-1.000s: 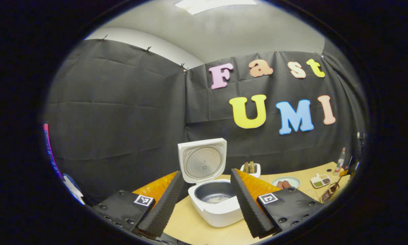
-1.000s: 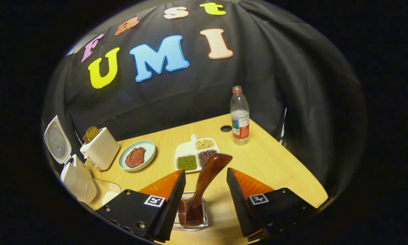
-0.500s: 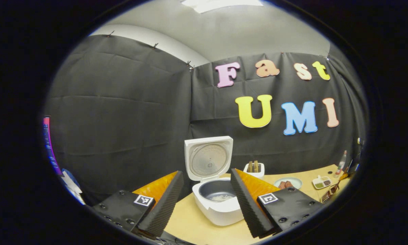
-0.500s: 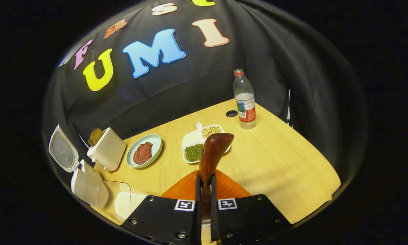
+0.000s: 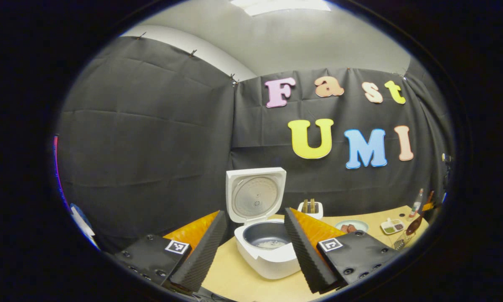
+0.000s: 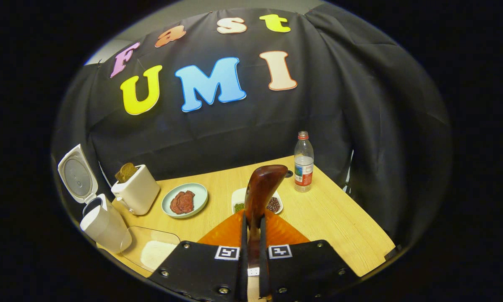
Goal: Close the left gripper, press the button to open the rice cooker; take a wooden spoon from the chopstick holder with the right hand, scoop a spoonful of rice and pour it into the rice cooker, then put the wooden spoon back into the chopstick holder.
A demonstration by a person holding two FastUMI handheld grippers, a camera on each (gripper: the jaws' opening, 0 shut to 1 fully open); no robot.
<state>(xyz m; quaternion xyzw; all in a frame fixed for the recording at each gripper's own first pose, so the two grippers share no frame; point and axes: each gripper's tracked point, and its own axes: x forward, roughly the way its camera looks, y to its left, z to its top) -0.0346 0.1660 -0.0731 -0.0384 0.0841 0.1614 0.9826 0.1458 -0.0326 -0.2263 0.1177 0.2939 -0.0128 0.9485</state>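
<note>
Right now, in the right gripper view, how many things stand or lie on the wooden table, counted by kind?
Appliances: 2, the white open rice cooker and white toaster.
Dishes: 3, the pale green plate, white divided dish and clear rice tray.
Bottles: 1, the clear plastic bottle.
Total: 6.

A black cloth wall hung all around the booth, held up by small clips at its top edge. Above it were a pale grey wall and a bright ceiling light. A light wooden table stood against the cloth, with a small round hole near its far edge.
</note>
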